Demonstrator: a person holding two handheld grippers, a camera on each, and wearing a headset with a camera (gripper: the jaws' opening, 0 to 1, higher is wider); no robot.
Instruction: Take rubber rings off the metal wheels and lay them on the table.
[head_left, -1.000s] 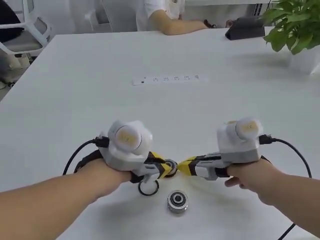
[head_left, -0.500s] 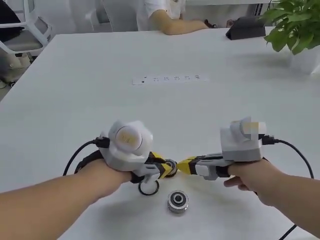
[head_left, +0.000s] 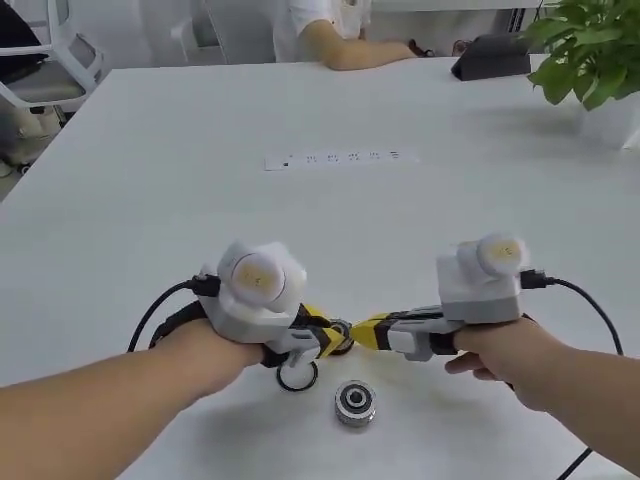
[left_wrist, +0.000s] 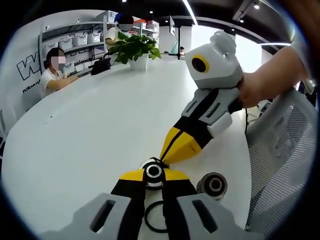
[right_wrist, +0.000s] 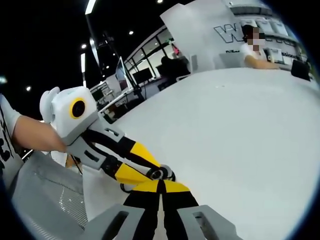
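My left gripper (head_left: 328, 340) (left_wrist: 154, 178) is shut on a small metal wheel (head_left: 342, 333) (left_wrist: 153, 170) held just above the white table. My right gripper (head_left: 359, 334) (right_wrist: 161, 184) meets it from the other side, its yellow tips pinched together on the wheel's black rubber ring (right_wrist: 162, 173). A loose black rubber ring (head_left: 297, 375) (left_wrist: 159, 220) lies flat on the table under the left gripper. A second metal wheel (head_left: 355, 399) (left_wrist: 214, 184), with a dark band around it, stands on the table just in front of both grippers.
A white power strip (head_left: 338, 158) lies flat mid-table. A person's arm (head_left: 350, 50) rests at the far edge, next to a dark case (head_left: 490, 58). A potted plant (head_left: 590, 60) stands at the far right. Cables trail from both grippers.
The right hand has rocked slightly and settled back. Both grippers stay tip to tip at the held wheel, and the ring and wheel on the table have not moved.
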